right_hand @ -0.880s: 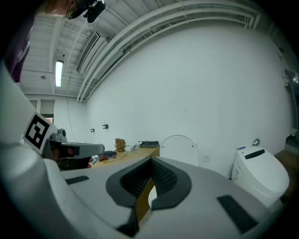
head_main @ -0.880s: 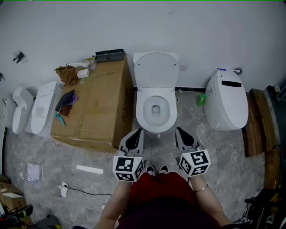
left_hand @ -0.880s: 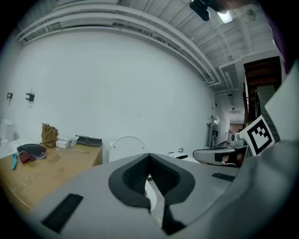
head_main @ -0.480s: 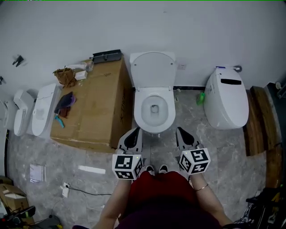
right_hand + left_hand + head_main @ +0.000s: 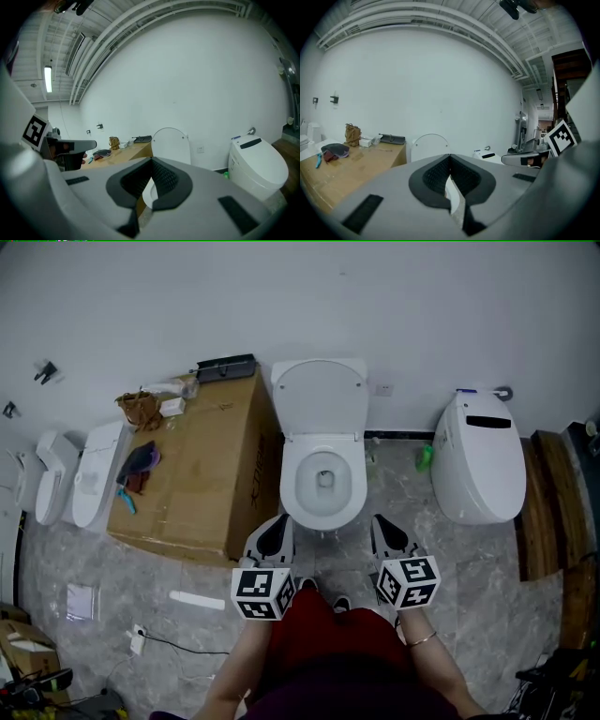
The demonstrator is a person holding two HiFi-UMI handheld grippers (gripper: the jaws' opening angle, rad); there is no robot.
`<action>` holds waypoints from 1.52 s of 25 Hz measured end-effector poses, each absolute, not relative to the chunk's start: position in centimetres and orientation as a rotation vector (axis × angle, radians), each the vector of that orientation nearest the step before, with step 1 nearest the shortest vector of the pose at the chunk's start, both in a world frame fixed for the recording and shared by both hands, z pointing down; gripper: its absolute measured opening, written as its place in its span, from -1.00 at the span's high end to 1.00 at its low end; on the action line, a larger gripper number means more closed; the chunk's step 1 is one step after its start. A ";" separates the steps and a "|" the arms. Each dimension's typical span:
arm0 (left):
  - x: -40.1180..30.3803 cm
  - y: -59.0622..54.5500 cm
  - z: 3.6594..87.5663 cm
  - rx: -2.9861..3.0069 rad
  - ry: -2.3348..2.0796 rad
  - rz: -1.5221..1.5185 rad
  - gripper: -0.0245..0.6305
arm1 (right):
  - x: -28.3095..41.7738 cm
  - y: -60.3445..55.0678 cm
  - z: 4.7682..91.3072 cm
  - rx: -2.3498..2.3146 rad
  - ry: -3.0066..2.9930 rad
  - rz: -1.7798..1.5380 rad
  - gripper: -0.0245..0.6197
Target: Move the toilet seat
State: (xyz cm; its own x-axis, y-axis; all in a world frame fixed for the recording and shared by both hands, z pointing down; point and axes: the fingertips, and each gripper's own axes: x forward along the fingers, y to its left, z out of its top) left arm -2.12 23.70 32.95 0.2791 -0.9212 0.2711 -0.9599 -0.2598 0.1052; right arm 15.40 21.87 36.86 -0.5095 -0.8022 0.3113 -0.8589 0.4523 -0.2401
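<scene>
A white toilet [image 5: 323, 486] stands against the wall, its lid and seat [image 5: 321, 397] raised upright against the wall and the bowl open. The raised lid [image 5: 430, 146] shows past the jaws in the left gripper view, and the lid [image 5: 171, 144] also in the right gripper view. My left gripper [image 5: 275, 526] is held just in front of the bowl's left side, shut and empty. My right gripper [image 5: 382, 524] hangs in front of the bowl's right side, shut as well with nothing in it. Neither touches the toilet.
A large cardboard box [image 5: 199, 465] with small items on top stands left of the toilet. A second white toilet [image 5: 478, 457] with closed lid stands at the right, beside wooden boards [image 5: 553, 502]. More white fixtures [image 5: 89, 474] lie at the far left. A cable [image 5: 178, 643] crosses the floor.
The view has shifted slightly; both grippers stay shut in front of the bowl, the left one a little lower and to the left.
</scene>
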 end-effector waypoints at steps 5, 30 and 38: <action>-2.6 21.4 33.0 2.292 -1.730 0.253 0.85 | 15.7 20.1 37.9 1.497 -2.510 0.605 0.87; -10.6 0.8 39.7 2.263 -1.556 0.323 0.84 | 10.5 2.0 44.0 1.587 -2.247 0.789 0.87; -11.8 -1.4 43.7 2.204 -1.490 0.388 0.84 | 10.7 1.3 47.7 1.584 -2.123 0.877 0.87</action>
